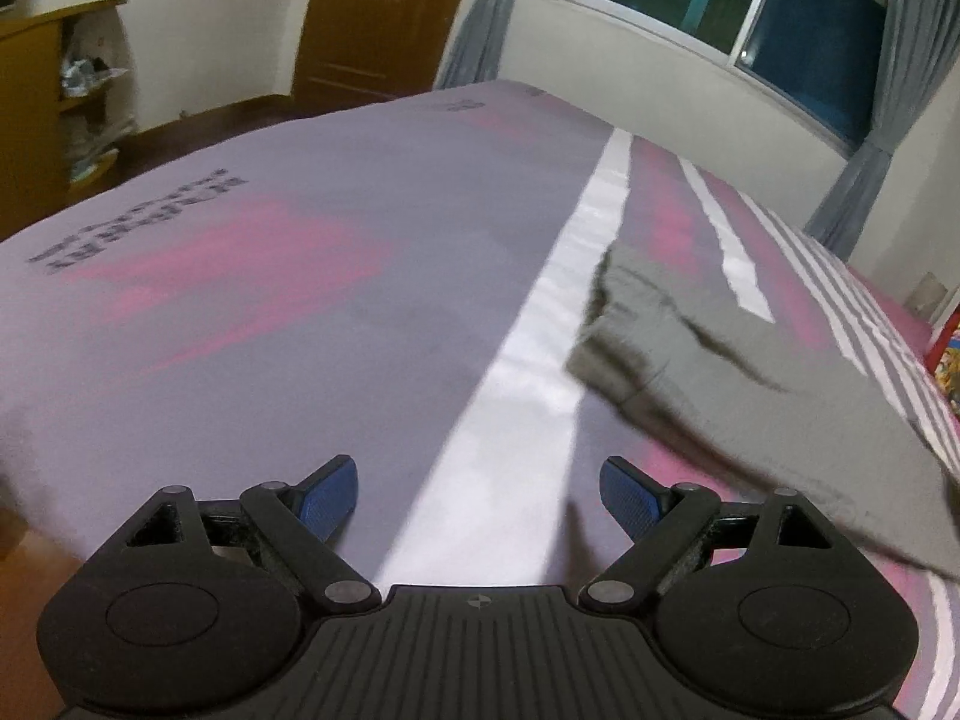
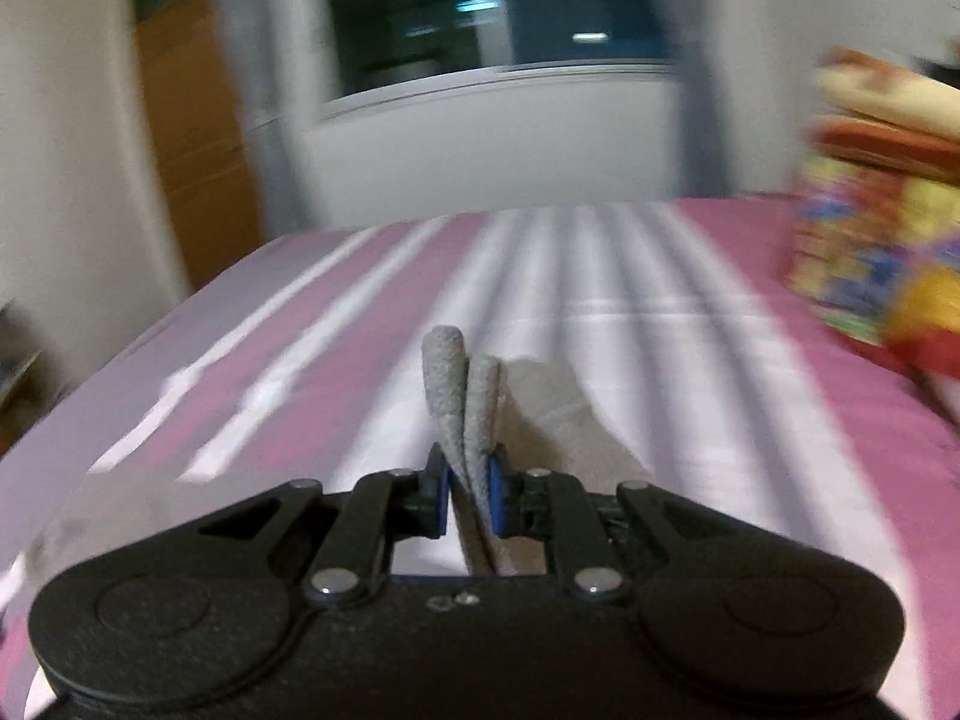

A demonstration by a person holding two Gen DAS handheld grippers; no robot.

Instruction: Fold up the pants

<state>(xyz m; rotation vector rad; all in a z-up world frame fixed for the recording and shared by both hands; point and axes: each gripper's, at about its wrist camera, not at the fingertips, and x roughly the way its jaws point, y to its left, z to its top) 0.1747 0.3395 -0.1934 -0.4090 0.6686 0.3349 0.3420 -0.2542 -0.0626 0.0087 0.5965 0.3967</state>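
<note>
The grey pants (image 1: 738, 372) lie on the bed (image 1: 300, 300) to the right in the left wrist view, stretched toward the lower right, partly lifted and blurred. My left gripper (image 1: 480, 495) is open and empty, hovering over the white stripe left of the pants. My right gripper (image 2: 468, 492) is shut on a fold of the grey pants (image 2: 462, 396), whose doubled edge sticks up between the blue pads (image 2: 495, 495). More grey fabric (image 2: 540, 402) trails just beyond, over the striped bedsheet (image 2: 660, 360).
A colourful folded blanket pile (image 2: 882, 240) sits at the bed's right side. A wooden door (image 1: 384, 12), a window with curtains (image 1: 720, 6) and a wooden shelf (image 1: 54, 96) stand beyond the bed. The bed's left edge drops to the floor.
</note>
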